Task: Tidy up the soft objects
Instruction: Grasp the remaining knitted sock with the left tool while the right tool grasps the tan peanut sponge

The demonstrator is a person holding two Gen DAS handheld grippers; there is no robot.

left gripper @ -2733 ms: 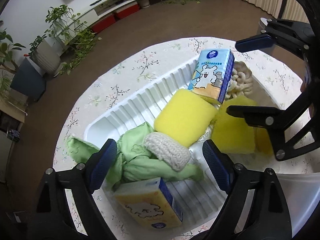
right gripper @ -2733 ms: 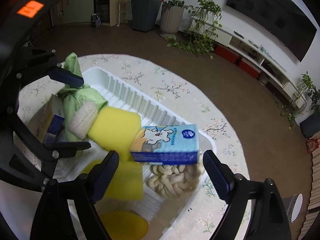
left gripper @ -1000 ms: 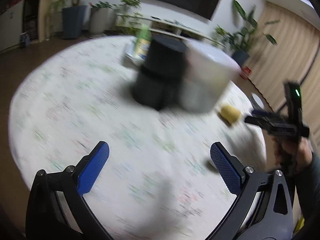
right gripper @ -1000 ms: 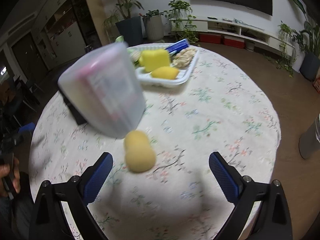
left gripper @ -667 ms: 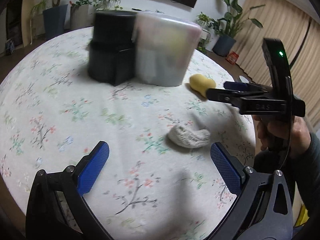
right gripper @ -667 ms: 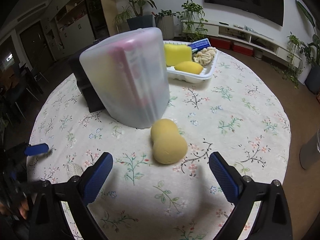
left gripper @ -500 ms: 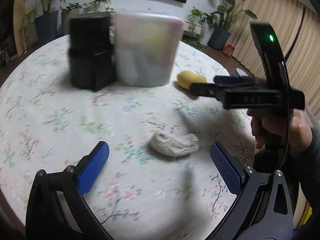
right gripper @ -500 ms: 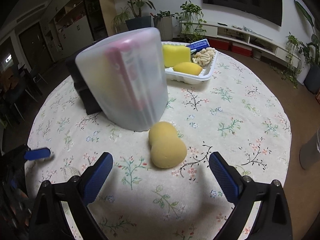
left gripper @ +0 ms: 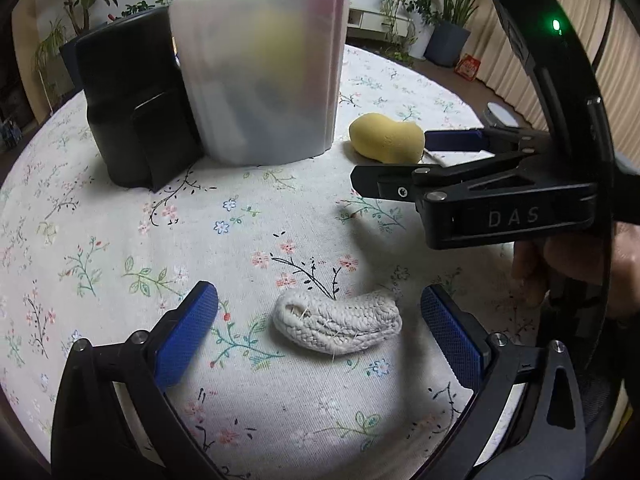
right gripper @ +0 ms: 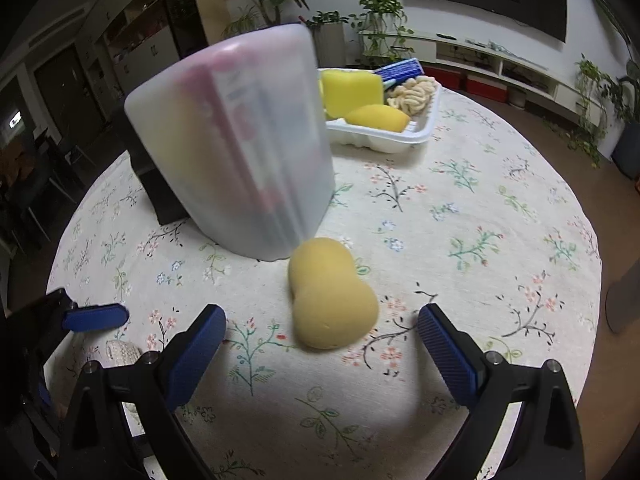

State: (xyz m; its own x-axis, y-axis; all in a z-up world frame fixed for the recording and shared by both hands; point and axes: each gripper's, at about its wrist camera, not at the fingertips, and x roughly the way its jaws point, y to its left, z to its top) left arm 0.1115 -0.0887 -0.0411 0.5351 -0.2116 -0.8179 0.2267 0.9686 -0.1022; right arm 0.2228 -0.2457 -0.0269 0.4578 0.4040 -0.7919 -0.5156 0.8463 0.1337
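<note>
Floral cloth covers the round table point(left gripper: 100, 248), with potted plants and a low shelf behind. On it the left gripper point(left gripper: 320, 336) hangs spread wide, its blue pads either side of a cream knitted piece point(left gripper: 338, 326) without touching it. Further right, the right gripper point(right gripper: 322, 334) is also spread, flanking a peanut-shaped yellow sponge point(right gripper: 330, 296) that lies just beside a frosted plastic bin point(right gripper: 236, 144). Behind, a white tray point(right gripper: 394, 136) holds more sponges
</note>
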